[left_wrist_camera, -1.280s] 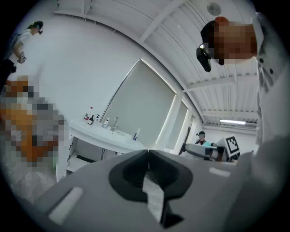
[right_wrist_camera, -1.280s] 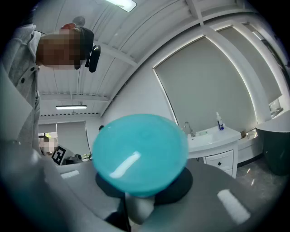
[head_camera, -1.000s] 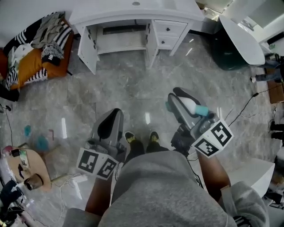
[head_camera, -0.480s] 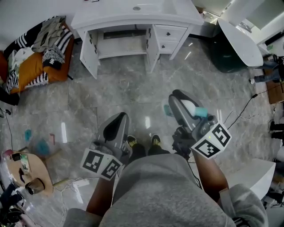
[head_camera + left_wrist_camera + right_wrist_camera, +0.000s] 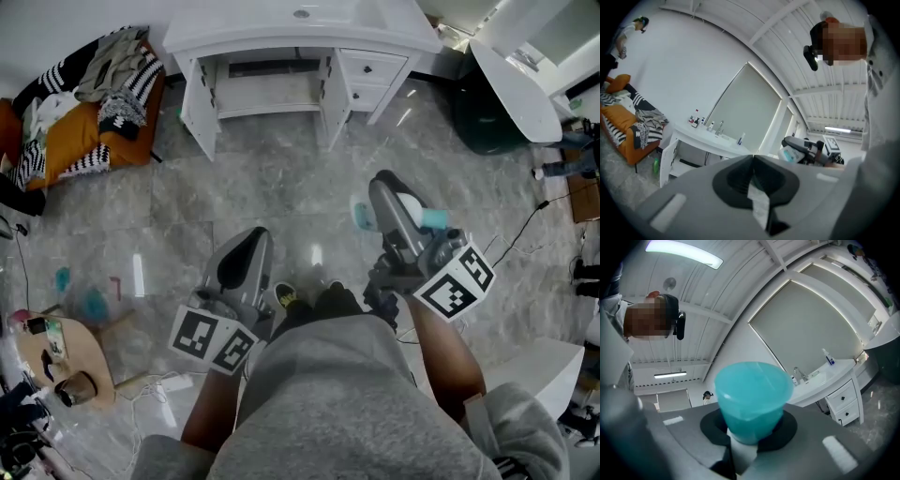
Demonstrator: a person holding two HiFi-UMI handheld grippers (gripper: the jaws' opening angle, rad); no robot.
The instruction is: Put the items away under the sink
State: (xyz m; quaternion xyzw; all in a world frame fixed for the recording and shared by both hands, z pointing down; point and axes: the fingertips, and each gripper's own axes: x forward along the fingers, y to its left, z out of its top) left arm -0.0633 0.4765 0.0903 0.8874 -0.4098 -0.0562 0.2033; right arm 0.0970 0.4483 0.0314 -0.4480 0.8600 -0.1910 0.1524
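Left gripper [image 5: 246, 246]: jaws closed together. Right gripper [image 5: 382, 186]: jaws narrow, clamped on a teal-capped bottle [image 5: 752, 397]. The bottle is held over the floor [image 5: 281, 197], well apart from the open sink cabinet [image 5: 370, 70].

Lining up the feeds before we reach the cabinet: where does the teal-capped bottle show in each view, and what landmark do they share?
Head view: teal-capped bottle, right of centre.
Left gripper view: bottle, small, low, right of centre.
Right gripper view: bottle, large, centre, between the jaws.
Shared landmark: white sink vanity, top centre in the head view, lower left in the left gripper view, lower right in the right gripper view.
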